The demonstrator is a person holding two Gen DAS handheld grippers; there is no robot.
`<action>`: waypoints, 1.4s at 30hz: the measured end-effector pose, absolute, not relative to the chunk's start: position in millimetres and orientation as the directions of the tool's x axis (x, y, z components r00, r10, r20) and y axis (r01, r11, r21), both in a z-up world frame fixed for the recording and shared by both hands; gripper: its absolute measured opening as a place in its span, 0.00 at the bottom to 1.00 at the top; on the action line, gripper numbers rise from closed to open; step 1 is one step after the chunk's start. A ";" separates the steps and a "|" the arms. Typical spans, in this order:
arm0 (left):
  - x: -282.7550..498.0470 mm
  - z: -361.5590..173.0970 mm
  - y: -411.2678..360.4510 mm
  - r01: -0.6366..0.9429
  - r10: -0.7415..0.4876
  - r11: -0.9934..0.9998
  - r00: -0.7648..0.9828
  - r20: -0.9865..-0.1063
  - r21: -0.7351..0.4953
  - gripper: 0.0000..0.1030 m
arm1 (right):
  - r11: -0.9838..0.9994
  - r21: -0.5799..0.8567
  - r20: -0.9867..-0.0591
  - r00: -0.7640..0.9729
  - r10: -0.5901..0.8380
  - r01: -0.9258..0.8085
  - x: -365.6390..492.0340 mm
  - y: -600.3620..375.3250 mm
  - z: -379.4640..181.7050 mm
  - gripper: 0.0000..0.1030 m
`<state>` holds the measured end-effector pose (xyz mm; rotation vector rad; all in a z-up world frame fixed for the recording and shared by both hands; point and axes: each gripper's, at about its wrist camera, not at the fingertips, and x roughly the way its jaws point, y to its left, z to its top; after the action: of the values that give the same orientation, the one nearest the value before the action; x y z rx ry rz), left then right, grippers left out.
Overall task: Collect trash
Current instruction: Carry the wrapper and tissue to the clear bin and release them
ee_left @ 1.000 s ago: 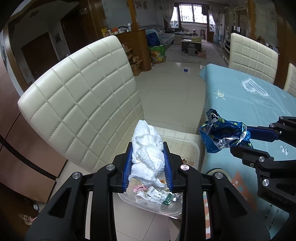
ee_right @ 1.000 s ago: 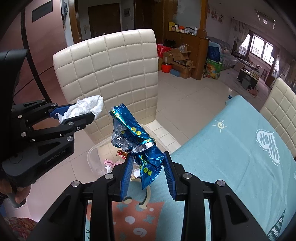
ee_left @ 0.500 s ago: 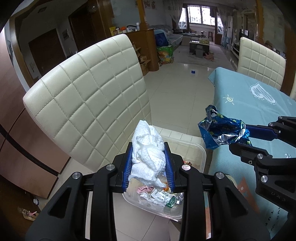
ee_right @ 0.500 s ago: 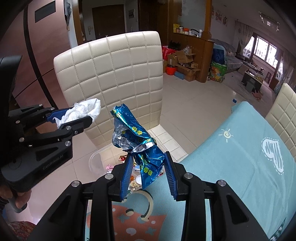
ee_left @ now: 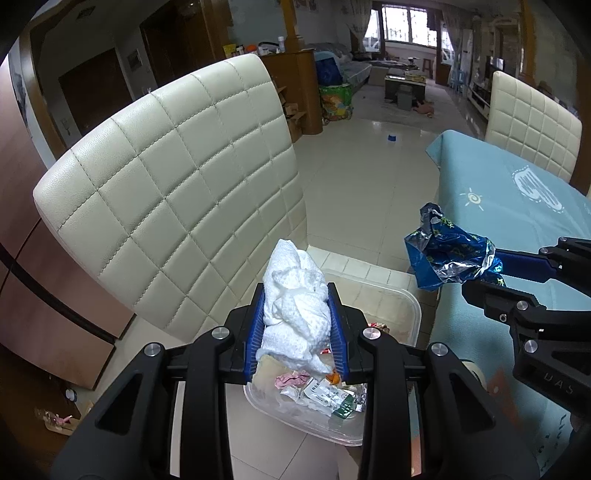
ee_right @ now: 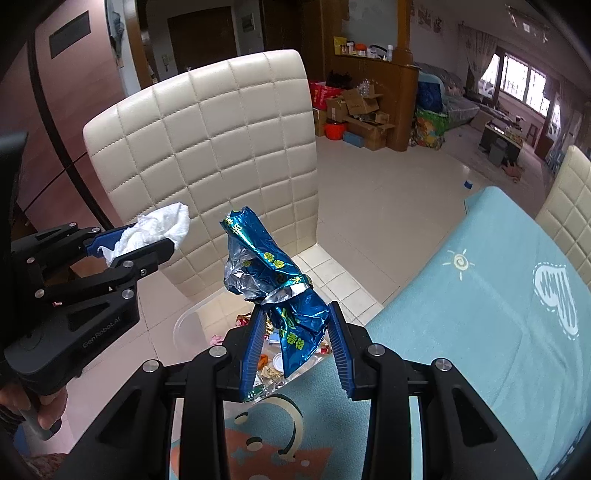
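Tissue (ee_left: 295, 310) clamped, left jaws | wrapper (ee_right: 284, 295) (blue foil) over bin (ee_left: 413, 314) rim

Cream quilted chair (ee_left: 177, 206) on pale tiled floor (ee_left: 369, 177); daylit windows (ee_left: 406, 26) beyond, perhaps a lounge.

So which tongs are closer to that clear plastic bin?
Left. The left tongs hang right over the bin; the right tongs sit beside it, above the table edge.

Two hand-held grippers, left (ee_left: 297, 325) and right (ee_right: 297, 339); one white tissue wad (ee_left: 295, 314); one blue foil wrapper (ee_right: 280, 284); one clear plastic bin (ee_left: 412, 314); two cream quilted chairs (ee_left: 177, 206) (ee_left: 528, 122); one table (ee_left: 517, 210)
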<state>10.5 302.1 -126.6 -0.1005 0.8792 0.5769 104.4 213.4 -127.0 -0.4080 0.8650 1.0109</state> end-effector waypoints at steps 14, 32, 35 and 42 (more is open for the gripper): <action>19.8 -132.0 305.2 -0.509 0.429 0.847 0.488 -0.760 0.152 0.33 | 0.508 0.073 -0.781 0.268 0.565 -0.858 111.9 209.7 -130.2 0.71; 24.7 -131.8 297.6 -0.491 0.411 0.859 0.493 -0.767 0.145 0.33 | 0.548 0.067 -0.790 0.291 0.539 -0.834 116.7 200.2 -130.0 0.71; 23.9 -131.3 296.4 -0.494 0.412 0.858 0.492 -0.766 0.144 0.35 | 0.550 0.071 -0.790 0.290 0.540 -0.832 116.8 199.7 -129.8 0.71; 18.7 -125.6 294.5 -0.507 0.432 0.850 0.509 -0.744 0.147 0.61 | 0.552 0.068 -0.784 0.297 0.545 -0.831 115.5 199.0 -128.9 0.71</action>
<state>18.7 294.5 -125.6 -0.0936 0.8687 0.5665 115.5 199.0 -128.9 -0.3872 0.8613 0.9450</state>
